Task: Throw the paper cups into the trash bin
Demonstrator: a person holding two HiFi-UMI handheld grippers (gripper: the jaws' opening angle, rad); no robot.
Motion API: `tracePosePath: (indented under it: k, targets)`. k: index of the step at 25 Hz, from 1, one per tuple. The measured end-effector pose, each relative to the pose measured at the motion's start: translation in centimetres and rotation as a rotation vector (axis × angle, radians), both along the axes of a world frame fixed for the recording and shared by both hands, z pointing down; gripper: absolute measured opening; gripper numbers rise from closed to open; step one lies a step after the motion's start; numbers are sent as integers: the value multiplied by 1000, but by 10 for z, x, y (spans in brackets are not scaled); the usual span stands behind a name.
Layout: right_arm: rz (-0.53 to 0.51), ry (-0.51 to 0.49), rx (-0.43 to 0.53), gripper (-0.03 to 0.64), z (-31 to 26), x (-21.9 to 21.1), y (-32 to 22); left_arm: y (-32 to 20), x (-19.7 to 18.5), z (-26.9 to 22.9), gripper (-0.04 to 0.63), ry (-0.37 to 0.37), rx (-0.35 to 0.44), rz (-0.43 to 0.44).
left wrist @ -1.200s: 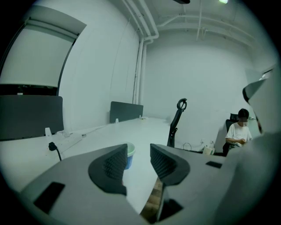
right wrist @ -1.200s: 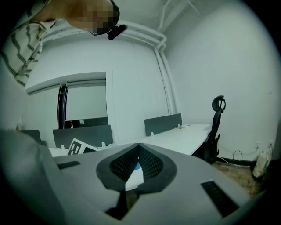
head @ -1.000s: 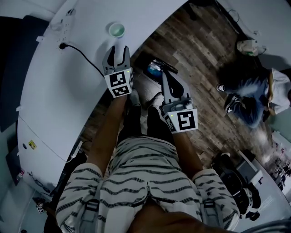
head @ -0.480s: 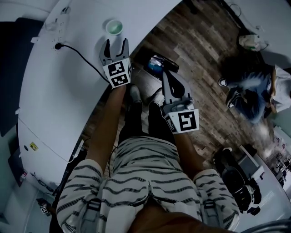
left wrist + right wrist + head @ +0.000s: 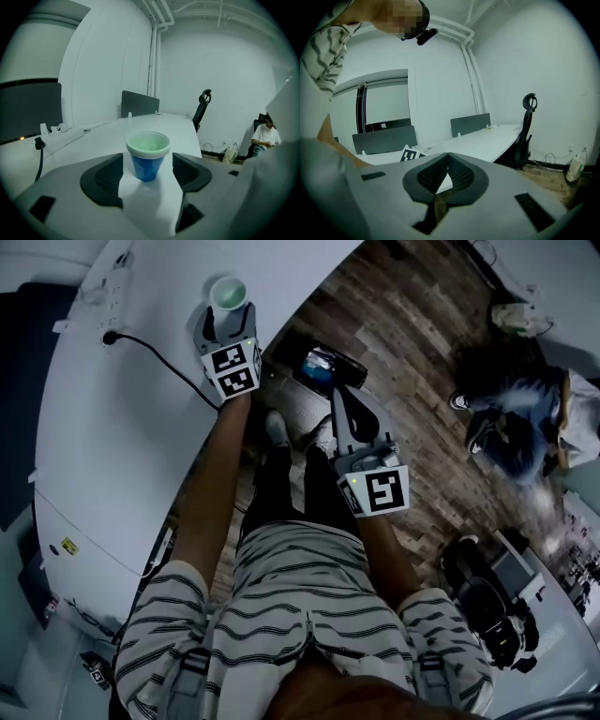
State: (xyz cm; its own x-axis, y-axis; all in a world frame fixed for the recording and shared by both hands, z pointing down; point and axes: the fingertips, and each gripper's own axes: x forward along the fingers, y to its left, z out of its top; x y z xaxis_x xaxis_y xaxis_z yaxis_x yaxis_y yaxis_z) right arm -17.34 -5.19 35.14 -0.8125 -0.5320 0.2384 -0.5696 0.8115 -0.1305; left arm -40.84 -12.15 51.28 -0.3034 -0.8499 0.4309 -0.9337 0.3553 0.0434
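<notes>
A blue paper cup (image 5: 228, 292) with a pale green inside stands upright on the white desk (image 5: 122, 446); its doubled rim suggests two stacked cups (image 5: 147, 154). My left gripper (image 5: 225, 320) reaches over the desk to it. Its jaws have just been opening and now stand wide, one dark pad (image 5: 105, 178) on each side of the cup, neither touching it. My right gripper (image 5: 339, 395) hangs over the floor beside the desk, shut with nothing between its tips (image 5: 447, 176). A dark bin (image 5: 323, 367) with something blue inside sits on the wooden floor just ahead of it.
A power strip with a black cable (image 5: 155, 348) lies left of the cup. A person (image 5: 525, 418) sits at the far right. An office chair (image 5: 202, 110) and a grey desk divider (image 5: 139, 103) stand beyond the desk. Dark equipment (image 5: 487, 601) lies on the floor at lower right.
My left gripper has moved forward and down over the desk to the cup, and its jaws have spread wider. The right gripper has hardly shifted.
</notes>
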Motion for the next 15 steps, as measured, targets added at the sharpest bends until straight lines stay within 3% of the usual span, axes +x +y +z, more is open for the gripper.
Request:
tracePosePath:
  k: [15]
  targets:
    - [32,24,-18,9,12,6,0,-20,-12,20,300,34,-7,10]
